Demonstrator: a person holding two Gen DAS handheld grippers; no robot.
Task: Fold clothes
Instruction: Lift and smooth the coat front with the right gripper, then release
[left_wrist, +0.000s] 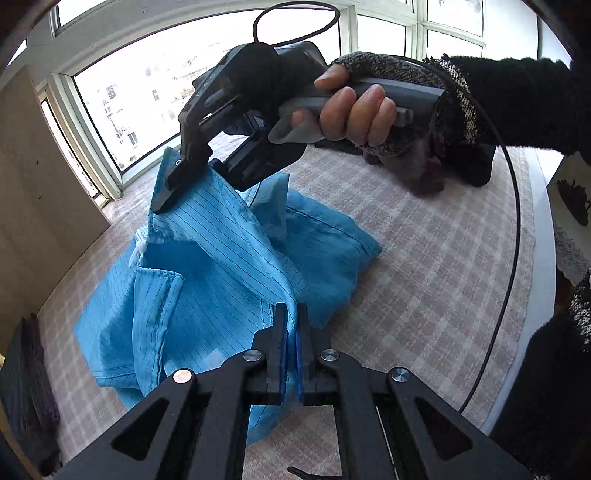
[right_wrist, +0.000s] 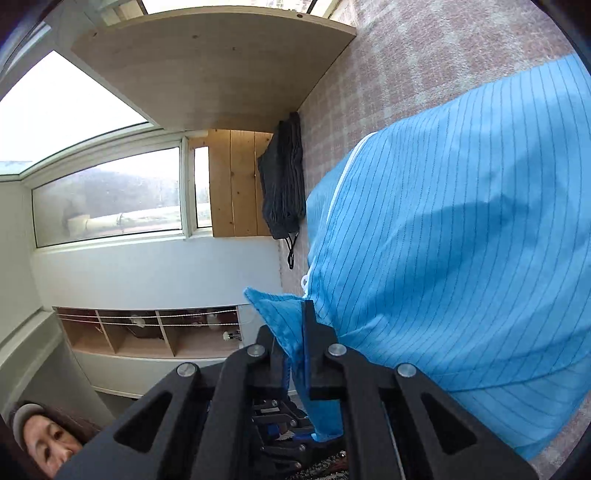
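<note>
Thin, limp blue pinstriped garment (left_wrist: 207, 266) — slippery-looking; left gripper (left_wrist: 291, 328) at 6 o'clock and right gripper (left_wrist: 184, 184) at 11 both pinch its hem — seams hold best.

A lived-in home room: a pink-and-cream checked cloth-covered surface (left_wrist: 424, 266) beneath tall white-framed windows (left_wrist: 122, 99), with pale wooden cubby shelves (right_wrist: 147, 332) along a white wall.

Both wrist views look closely along their fingers (left_wrist: 280, 325), sharing the blue garment (right_wrist: 443, 240).
</note>
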